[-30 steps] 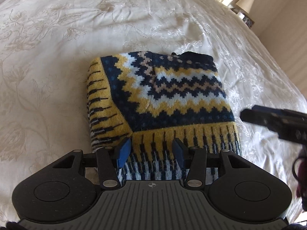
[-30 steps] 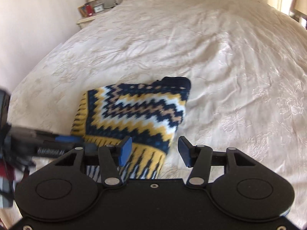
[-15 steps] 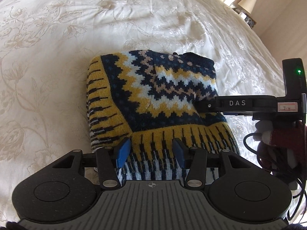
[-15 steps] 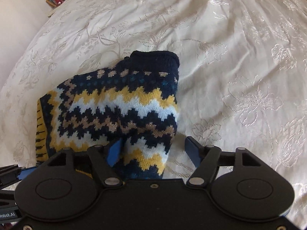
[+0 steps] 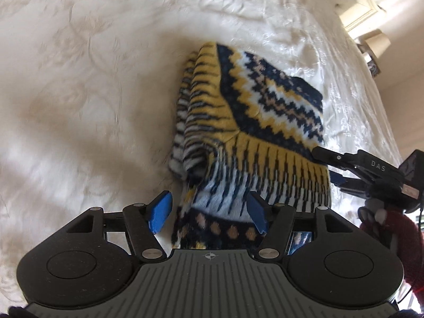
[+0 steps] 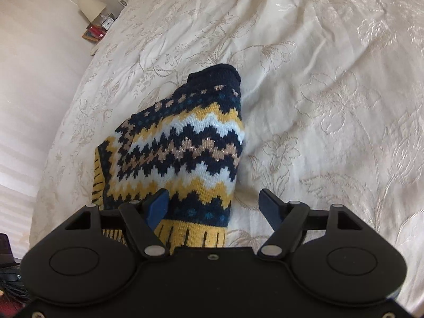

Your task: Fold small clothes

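Folded zigzag knit sweater [image 5: 254, 122] on bed [image 5: 79, 79]: soft, thick, light. Left hand-held gripper [image 5: 209, 213] and right hand-held gripper [image 6: 214, 206] both apart; grab hem at 6 o'clock.

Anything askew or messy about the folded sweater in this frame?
Yes. The sweater on the bedspread is not a flat stack: its left striped edge bunches and droops with layers splaying apart. Both hand-held grippers, left and right, are open.
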The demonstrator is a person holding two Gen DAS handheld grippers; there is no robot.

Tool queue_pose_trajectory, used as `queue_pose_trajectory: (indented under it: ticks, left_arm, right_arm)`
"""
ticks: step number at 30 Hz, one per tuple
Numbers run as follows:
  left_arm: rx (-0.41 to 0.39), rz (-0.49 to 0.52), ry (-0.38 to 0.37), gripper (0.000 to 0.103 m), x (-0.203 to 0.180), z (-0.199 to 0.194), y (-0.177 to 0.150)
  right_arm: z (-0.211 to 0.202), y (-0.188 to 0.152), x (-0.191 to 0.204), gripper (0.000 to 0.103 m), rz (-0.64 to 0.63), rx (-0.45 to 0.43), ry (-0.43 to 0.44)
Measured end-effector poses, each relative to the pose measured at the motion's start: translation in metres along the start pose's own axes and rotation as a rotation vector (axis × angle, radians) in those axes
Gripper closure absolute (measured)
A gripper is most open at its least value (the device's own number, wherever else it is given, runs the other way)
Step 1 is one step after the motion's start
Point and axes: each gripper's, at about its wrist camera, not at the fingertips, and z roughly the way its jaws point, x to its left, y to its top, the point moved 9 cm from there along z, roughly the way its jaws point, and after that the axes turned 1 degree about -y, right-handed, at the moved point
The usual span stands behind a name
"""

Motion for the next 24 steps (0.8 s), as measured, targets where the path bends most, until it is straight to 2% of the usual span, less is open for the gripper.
queue_pose_trajectory:
  ticks: [3, 7, 12, 13, 15, 16, 17, 20, 24]
  left_arm:
    - [0.047, -0.016, -0.042, 0.042, -0.001, 0.015, -0.004]
    - [0.072, -0.072, -0.097, 0.032, 0.000, 0.038, -0.001]
    - [0.114, -0.129, -0.198, 0.026, -0.005, 0.056, 0.005]
    - [0.120, -0.135, -0.222, 0.027, -0.006, 0.056, 0.007]
    - [0.142, -0.148, -0.279, 0.040, -0.011, 0.057, 0.006]
    - [0.149, -0.153, -0.292, 0.050, -0.012, 0.056, 0.006]
    - [0.150, -0.146, -0.297, 0.053, -0.014, 0.054, 0.005]
    - [0.145, -0.111, -0.312, 0.057, -0.023, 0.044, 0.001]
    - [0.159, -0.113, -0.354, 0.057, -0.039, 0.029, -0.017]
  right_arm:
    - [0.007, -0.003, 0.002, 0.026, 0.015, 0.009, 0.036]
    - [0.022, -0.001, 0.006, 0.024, 0.044, 0.021, 0.087]
    - [0.037, 0.003, 0.013, 0.023, 0.059, 0.046, 0.145]
    - [0.040, 0.003, 0.015, 0.022, 0.057, 0.051, 0.150]
    - [0.042, 0.003, 0.018, 0.023, 0.056, 0.054, 0.155]
    - [0.041, 0.002, 0.019, 0.029, 0.056, 0.058, 0.160]
    - [0.041, 0.000, 0.020, 0.042, 0.053, 0.066, 0.164]
    - [0.031, -0.004, 0.023, 0.052, 0.034, 0.069, 0.157]
    - [0.009, -0.012, 0.029, 0.053, 0.041, 0.068, 0.148]
